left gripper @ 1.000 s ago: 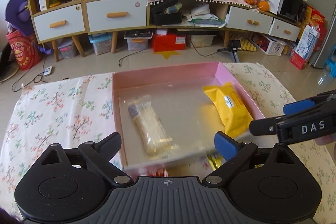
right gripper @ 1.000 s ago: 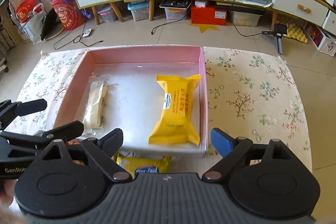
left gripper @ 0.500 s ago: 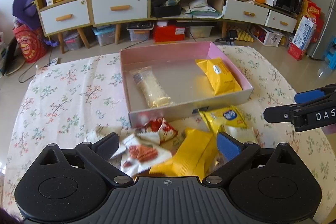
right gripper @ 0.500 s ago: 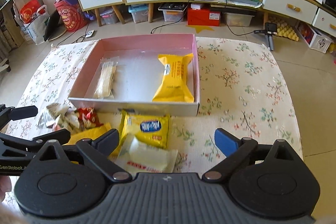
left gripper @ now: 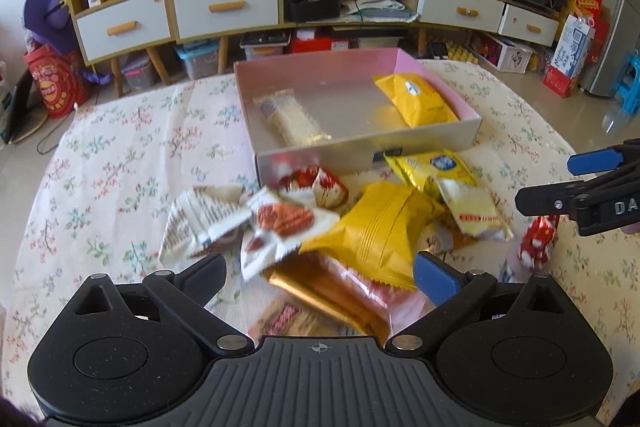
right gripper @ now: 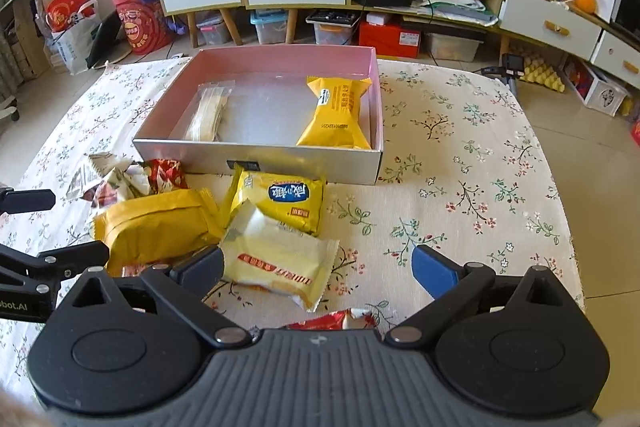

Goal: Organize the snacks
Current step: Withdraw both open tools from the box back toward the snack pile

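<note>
Snack pile [right gripper: 208,223] lies loose on the worktop [right gripper: 460,187], lower centre of the right wrist frame, just in front of the pink-lined box [right gripper: 256,157]. Box holds two items: a yellow packet [right gripper: 338,115] against its right wall and a clear-wrapped pale bar [right gripper: 208,111] toward its left wall, well apart from each other.

In the pile: a pale yellow packet [right gripper: 276,263] overlaps a yellow packet with a blue label [right gripper: 280,201]; a ribbed yellow pouch [left gripper: 380,231] rests on a gold-brown wrapper [left gripper: 332,291]; red and white wrappers [left gripper: 280,223] sit to its left in the left wrist frame. One small red-and-white sweet [left gripper: 536,245] lies apart at centre right.

Right gripper [right gripper: 316,265]: jaws have just been opening and stand wide, nothing clamped; the pale yellow packet lies between and below them. Left gripper [left gripper: 320,271]: jaws wide apart, holding nothing, above the ribbed pouch.

Risks, as judged: packets overlap, so closing on one may drag or lift a neighbour; glossy film could slip from the pads; both grippers work the same pile and could collide.

Unclear: wrappers under the left gripper body are cut off; a red foil piece at the bottom edge of the right wrist frame is mostly hidden; left wrist frame shows motion blur.
</note>
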